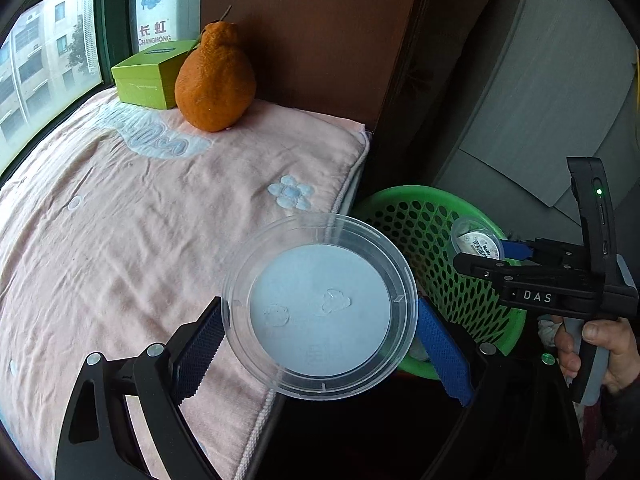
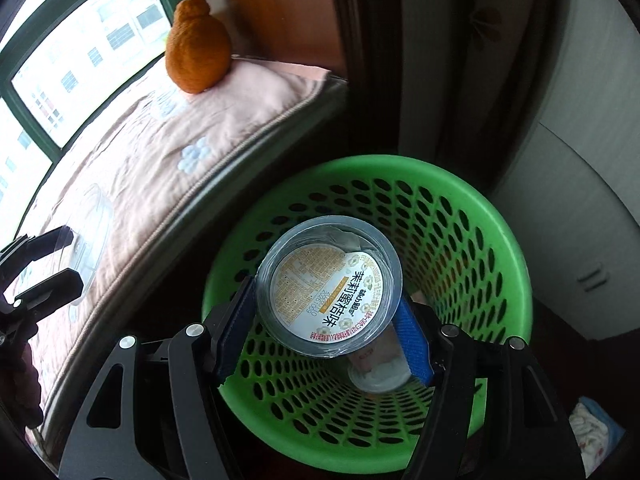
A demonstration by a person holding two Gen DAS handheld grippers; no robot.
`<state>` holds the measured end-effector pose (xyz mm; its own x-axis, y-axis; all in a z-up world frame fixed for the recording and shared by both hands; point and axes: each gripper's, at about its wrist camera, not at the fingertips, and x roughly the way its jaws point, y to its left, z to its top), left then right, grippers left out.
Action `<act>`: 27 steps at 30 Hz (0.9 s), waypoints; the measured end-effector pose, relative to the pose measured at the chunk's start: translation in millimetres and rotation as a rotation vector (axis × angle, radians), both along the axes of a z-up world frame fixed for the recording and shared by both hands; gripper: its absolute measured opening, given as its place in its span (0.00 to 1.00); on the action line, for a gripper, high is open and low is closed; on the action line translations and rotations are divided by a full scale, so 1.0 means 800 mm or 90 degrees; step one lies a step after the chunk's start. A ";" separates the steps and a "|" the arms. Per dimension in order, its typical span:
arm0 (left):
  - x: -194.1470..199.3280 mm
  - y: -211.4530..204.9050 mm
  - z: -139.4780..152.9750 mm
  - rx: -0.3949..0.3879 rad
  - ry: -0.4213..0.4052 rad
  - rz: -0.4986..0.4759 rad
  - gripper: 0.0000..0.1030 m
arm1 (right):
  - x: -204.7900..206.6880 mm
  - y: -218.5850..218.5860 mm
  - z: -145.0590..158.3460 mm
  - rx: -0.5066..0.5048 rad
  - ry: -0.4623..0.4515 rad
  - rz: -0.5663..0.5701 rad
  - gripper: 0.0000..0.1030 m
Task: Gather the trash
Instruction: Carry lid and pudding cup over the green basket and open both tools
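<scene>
My left gripper is shut on a clear round plastic lid and holds it over the edge of the pink-covered bed, beside a green perforated basket. My right gripper is shut on a clear plastic cup with a printed foil top and holds it over the mouth of the basket. A white cup lies at the basket's bottom. The right gripper with its cup shows in the left wrist view too.
A large orange citrus fruit and a green box sit at the far end of the bed by the window. A brown panel stands behind them. Grey cabinets stand to the right of the basket.
</scene>
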<state>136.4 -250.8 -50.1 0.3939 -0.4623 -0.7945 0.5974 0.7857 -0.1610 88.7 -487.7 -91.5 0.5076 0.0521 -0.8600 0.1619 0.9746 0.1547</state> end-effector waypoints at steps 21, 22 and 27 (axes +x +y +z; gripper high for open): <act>-0.016 -0.075 -0.018 0.027 0.024 -0.066 0.87 | -0.038 -0.051 0.011 0.007 -0.017 -0.066 0.71; -0.017 -0.079 -0.020 0.029 0.027 -0.068 0.87 | -0.040 -0.053 0.012 0.007 -0.018 -0.069 0.73; -0.020 -0.097 -0.033 0.042 0.048 -0.077 0.87 | -0.048 -0.061 0.014 0.011 -0.024 -0.082 0.75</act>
